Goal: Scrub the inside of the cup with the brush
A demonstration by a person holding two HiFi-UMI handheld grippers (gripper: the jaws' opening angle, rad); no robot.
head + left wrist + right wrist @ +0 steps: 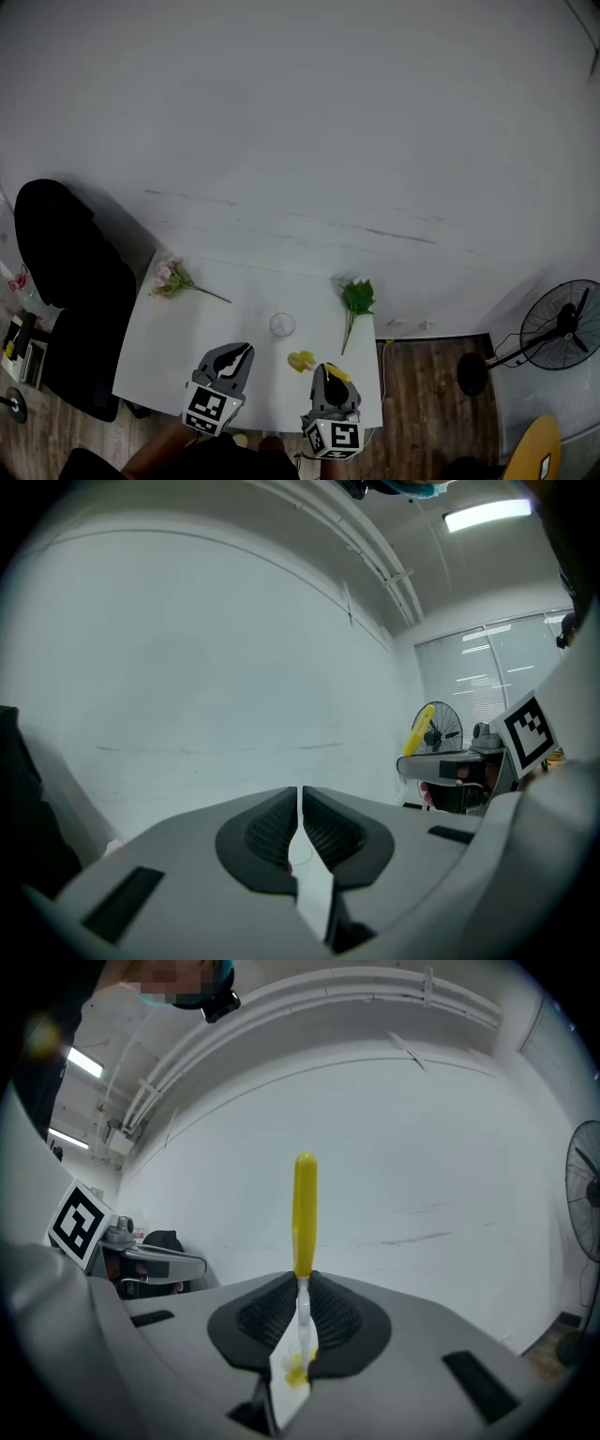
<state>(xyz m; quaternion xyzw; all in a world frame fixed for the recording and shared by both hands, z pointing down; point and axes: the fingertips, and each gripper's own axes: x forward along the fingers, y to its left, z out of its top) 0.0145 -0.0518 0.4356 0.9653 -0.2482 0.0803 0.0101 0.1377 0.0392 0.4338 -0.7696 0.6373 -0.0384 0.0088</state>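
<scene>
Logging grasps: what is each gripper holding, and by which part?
Right gripper pinches the brush by its thin white stem, yellow handle sticking out past the jaws. Left gripper is shut, empty.

The left claw [246, 349] and the right claw [325, 368] were twins: smooth pale-grey moulded shells that broadened toward the rear. Each was tipped with two black pads [267, 832] of fine ribbed texture. Dark rectangular slots [117, 902] were sunk into the grey shoulders. Behind each claw sat a white cube [208, 410] printed with black square markers. The person's clothing [220, 461], seen at the head view's bottom edge, was dark.
</scene>
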